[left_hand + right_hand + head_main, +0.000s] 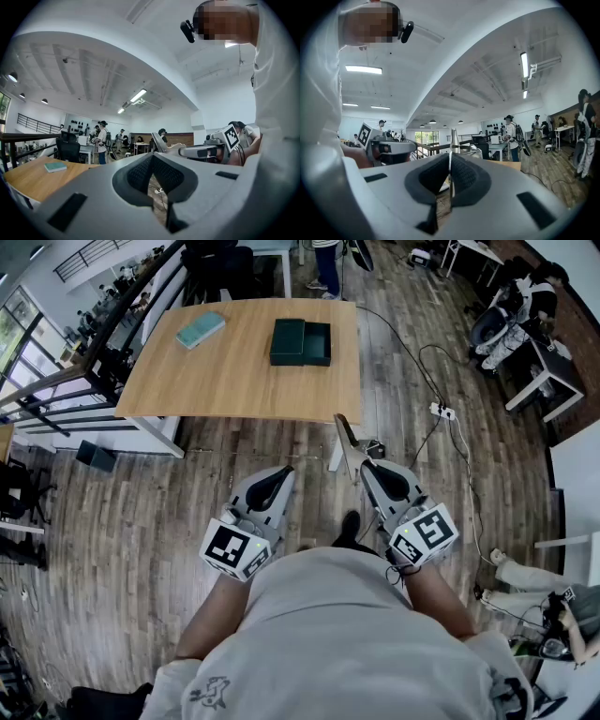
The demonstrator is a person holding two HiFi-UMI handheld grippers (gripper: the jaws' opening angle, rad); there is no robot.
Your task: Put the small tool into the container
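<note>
the right gripper is clamped on the small tool, which sticks out past its tips.

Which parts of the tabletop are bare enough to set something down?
The table is bare along its near edge, in front of the green container and the teal book, and between those two. Only the far right corner, around the container, is crowded.

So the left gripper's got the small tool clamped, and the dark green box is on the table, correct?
Wrong gripper. The small tool is clamped in the right gripper, as the right gripper view shows. The left gripper has its jaws together on nothing. The dark green box is on the table.
</note>
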